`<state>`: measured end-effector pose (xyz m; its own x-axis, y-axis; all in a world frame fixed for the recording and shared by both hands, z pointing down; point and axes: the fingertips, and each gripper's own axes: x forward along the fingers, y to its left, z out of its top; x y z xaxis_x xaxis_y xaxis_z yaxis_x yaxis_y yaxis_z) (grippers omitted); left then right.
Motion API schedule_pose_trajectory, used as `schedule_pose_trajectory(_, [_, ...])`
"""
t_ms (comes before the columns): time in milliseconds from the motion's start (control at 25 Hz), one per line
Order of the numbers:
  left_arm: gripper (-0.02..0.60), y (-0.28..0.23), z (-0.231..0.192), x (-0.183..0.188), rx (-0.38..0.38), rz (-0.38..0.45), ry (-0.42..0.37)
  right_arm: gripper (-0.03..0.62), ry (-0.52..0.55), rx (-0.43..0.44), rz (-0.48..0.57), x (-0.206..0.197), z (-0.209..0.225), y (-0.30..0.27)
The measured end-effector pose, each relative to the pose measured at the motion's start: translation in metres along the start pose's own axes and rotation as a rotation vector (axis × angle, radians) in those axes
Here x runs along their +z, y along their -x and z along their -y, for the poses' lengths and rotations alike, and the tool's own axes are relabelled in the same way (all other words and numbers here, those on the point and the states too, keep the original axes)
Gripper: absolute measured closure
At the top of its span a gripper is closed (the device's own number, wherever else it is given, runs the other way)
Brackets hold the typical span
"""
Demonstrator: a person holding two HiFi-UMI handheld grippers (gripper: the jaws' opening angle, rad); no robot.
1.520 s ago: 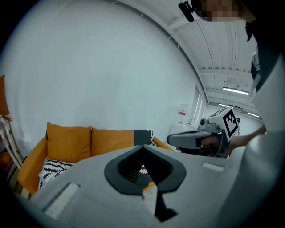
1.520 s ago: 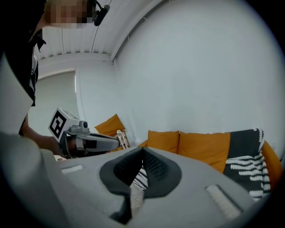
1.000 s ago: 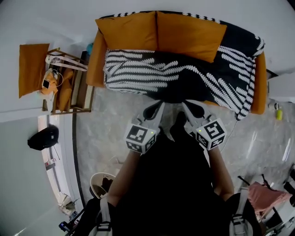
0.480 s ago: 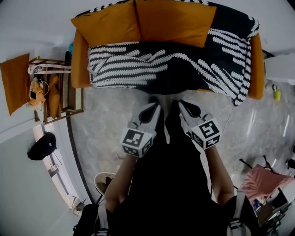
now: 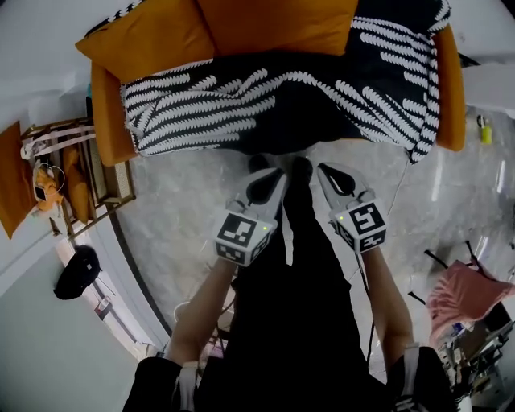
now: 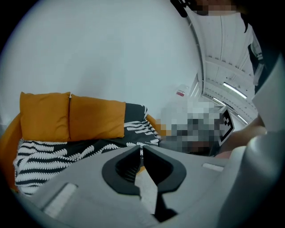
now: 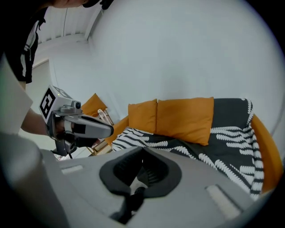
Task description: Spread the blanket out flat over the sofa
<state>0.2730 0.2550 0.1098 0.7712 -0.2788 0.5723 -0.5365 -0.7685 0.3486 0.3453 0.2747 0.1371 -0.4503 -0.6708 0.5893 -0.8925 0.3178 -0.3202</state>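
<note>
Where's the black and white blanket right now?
At the top of the head view, the black-and-white leaf-patterned blanket lies across the seat of the orange sofa, in front of two orange cushions, its right part covering the backrest beside them.

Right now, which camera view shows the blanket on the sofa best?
The head view: it looks down on the blanket lying across the sofa, arm to arm. The left gripper view shows only its left part. The right gripper view shows mostly its right side, with the front edge hidden behind the right hand-held gripper.
</note>
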Motion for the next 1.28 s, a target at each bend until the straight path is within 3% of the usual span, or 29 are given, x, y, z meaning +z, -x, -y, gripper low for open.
schedule_pose_trajectory(200, [0.568,-0.04,-0.012,-0.028,-0.045,-0.063,-0.038,0.591,-0.042,-0.059,-0.033,-0.034,0.036,-0.022])
schedule_pose_trajectory(600, [0.561,-0.105,-0.064,-0.092,-0.037,-0.156,-0.066,0.591,-0.047,-0.11,-0.154,-0.108,0.092,-0.073])
schedule_pose_trajectory(760, [0.503,-0.129,-0.081,-0.119,-0.04,-0.211,-0.063,0.591,-0.03,-0.147,-0.181,-0.129,0.124,-0.093])
schedule_pose_trajectory(1000, [0.482,-0.166,-0.115,-0.158,-0.008,-0.263,-0.041,0.59,-0.01,-0.16,-0.234,-0.159,0.155,-0.123])
schedule_pose_trajectory(1080, [0.456,-0.179,-0.125,-0.172,0.002,-0.283,-0.036,0.51,-0.002,-0.163,-0.252,-0.169,0.164,-0.132])
schedule_pose_trajectory(1280, [0.43,-0.205,-0.148,-0.204,0.019,-0.347,-0.044,0.502,0.058,-0.19,-0.283,-0.181,0.184,-0.153])
